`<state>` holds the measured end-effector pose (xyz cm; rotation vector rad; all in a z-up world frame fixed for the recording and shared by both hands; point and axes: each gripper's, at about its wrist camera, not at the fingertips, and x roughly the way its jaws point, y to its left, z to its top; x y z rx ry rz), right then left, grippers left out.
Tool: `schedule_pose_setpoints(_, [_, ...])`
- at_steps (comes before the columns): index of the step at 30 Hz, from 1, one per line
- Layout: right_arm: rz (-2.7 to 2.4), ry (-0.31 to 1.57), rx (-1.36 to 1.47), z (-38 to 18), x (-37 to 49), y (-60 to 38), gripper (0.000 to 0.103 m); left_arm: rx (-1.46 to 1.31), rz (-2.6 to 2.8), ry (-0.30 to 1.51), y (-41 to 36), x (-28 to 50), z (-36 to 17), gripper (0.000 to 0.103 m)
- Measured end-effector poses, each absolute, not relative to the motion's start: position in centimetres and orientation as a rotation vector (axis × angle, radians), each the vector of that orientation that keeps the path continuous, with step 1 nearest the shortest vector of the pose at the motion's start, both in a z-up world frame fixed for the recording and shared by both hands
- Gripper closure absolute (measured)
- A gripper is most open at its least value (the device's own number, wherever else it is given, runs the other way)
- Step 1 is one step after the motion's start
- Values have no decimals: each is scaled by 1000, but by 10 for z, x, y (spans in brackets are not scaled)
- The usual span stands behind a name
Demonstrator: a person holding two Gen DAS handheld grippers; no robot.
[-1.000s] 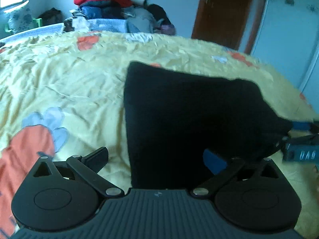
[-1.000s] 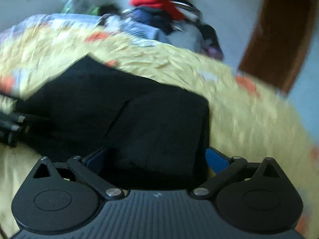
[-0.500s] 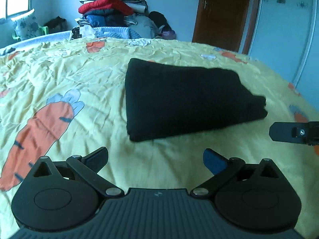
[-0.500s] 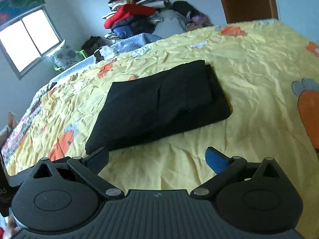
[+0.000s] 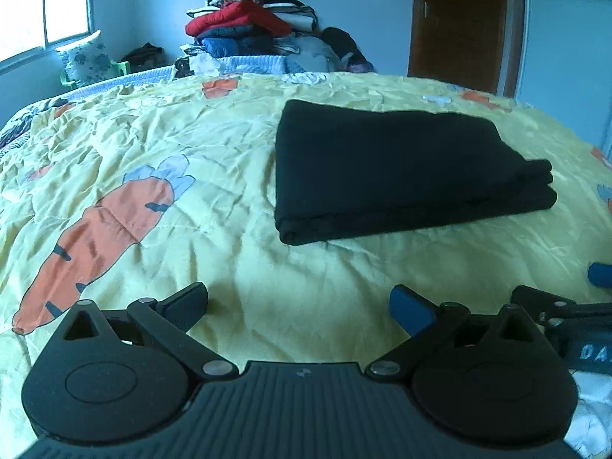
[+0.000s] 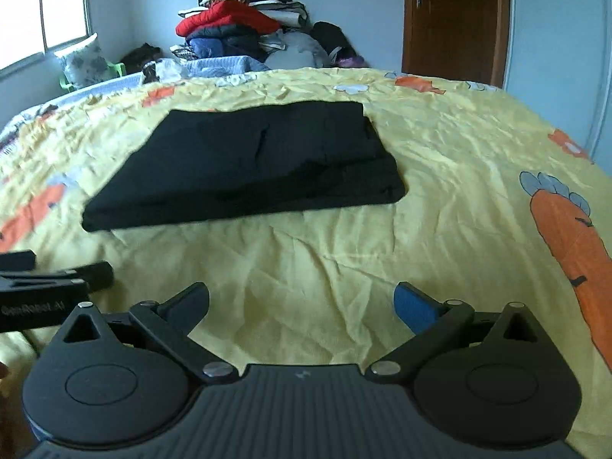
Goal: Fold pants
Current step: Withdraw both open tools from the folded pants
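Black pants (image 5: pixel 397 168) (image 6: pixel 252 160) lie folded into a flat rectangle on the yellow carrot-print bedspread (image 5: pixel 153 176) (image 6: pixel 459 191). My left gripper (image 5: pixel 298 306) is open, well short of the pants' near edge, with only bedspread between its fingers. My right gripper (image 6: pixel 302 304) is open too, also back from the pants and holding nothing. The right gripper's blue fingertip (image 5: pixel 598 273) shows at the right edge of the left wrist view; the left gripper's black fingers (image 6: pixel 91 273) show at the left of the right wrist view.
A tall pile of clothes (image 5: pixel 252 34) (image 6: pixel 237 26) stands at the far end of the bed. A brown door (image 5: pixel 459 23) (image 6: pixel 455 19) is at the back right, a window (image 5: pixel 42 4) at the back left, beside a floral pillow (image 5: pixel 86 61).
Both grippers have let go of the pants and pulled back toward the near side of the bed. The pants now lie folded and still.
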<state>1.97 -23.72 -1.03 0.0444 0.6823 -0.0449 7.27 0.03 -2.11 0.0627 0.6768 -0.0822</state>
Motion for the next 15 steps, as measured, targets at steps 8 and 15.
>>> schedule_pose_setpoints(8, [-50, 678, 28, -13, 19, -236, 0, 66, -87, 678, -2, 70, -24, 0])
schedule_pose_setpoints(15, [-47, 677, 33, -13, 19, -237, 0, 92, -74, 664, -7, 66, -23, 0])
